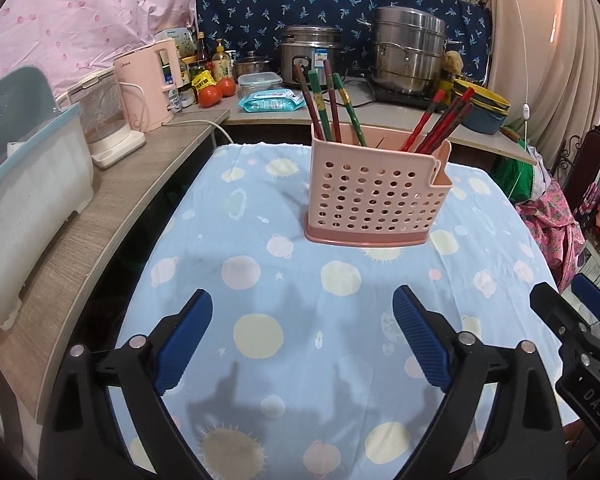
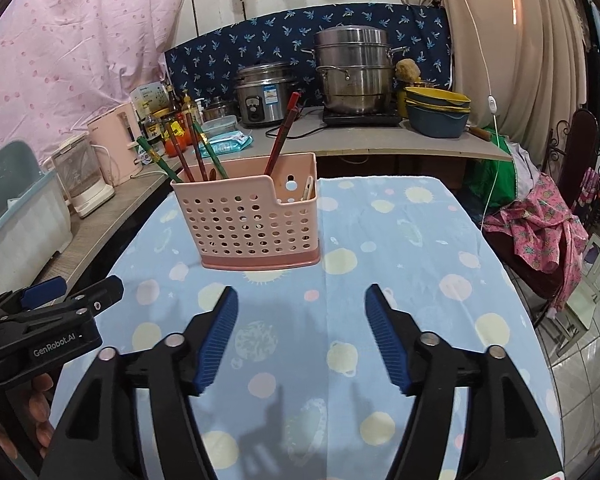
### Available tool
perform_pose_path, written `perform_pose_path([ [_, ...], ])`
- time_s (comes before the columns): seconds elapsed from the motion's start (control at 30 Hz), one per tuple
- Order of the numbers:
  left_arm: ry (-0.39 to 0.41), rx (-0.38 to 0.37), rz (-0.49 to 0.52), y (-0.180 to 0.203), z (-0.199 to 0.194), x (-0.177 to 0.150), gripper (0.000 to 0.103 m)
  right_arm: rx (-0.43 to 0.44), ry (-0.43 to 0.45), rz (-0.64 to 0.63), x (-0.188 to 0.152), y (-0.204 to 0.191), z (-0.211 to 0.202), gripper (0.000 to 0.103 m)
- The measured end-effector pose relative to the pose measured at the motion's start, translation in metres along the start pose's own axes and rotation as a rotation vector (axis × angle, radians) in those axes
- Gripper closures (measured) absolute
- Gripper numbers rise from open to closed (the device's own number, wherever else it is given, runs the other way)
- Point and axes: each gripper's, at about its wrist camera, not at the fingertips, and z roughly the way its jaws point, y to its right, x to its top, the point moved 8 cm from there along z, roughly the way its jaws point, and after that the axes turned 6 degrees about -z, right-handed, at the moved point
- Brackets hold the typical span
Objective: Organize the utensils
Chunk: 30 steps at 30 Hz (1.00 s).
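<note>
- Holder (image 1: 374, 196): pale pink with round holes, darker pink base.
- Chopsticks (image 1: 332, 100): green and red, some with yellow bands.
- Tablecloth (image 1: 260, 280): light blue with cream, pink and white planets.
- Gripper pads (image 2: 216, 340): blue, ribbed, on black arms.

Pink sheet (image 1: 80, 20), beige curtain (image 1: 540, 40)

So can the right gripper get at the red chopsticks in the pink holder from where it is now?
Probably yes. The right gripper is open and empty, and only bare tablecloth lies between it and the holder. The red chopsticks stick up well above the rim, clear of the green ones.
</note>
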Motion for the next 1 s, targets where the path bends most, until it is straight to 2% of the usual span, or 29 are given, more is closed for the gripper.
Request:
perform_pose_path([
  [0.1, 0.001, 0.014, 0.000, -0.001, 0.000, -0.002, 0.010, -0.010, 0.000, -0.002, -0.003, 0.002, 0.000, 0.025],
  [0.17, 0.003, 0.024, 0.007, -0.002, 0.001, -0.003, 0.008, -0.012, -0.001, 0.000, -0.006, 0.003, 0.000, 0.017],
  [0.27, 0.001, 0.035, 0.015, -0.002, 0.001, -0.006, 0.007, -0.012, -0.002, 0.012, -0.007, 0.005, 0.000, 0.016],
  [0.33, -0.004, 0.044, 0.016, -0.002, 0.001, -0.007, 0.007, -0.007, -0.004, 0.022, -0.009, 0.006, 0.000, 0.005],
  [0.6, -0.012, 0.053, 0.014, -0.002, 0.002, -0.012, 0.007, -0.037, -0.004, -0.024, -0.016, -0.001, 0.001, 0.007],
  [1.0, -0.016, 0.073, 0.006, -0.006, 0.003, -0.015, 0.007, -0.023, -0.032, -0.025, -0.024, -0.005, 0.006, 0.007],
])
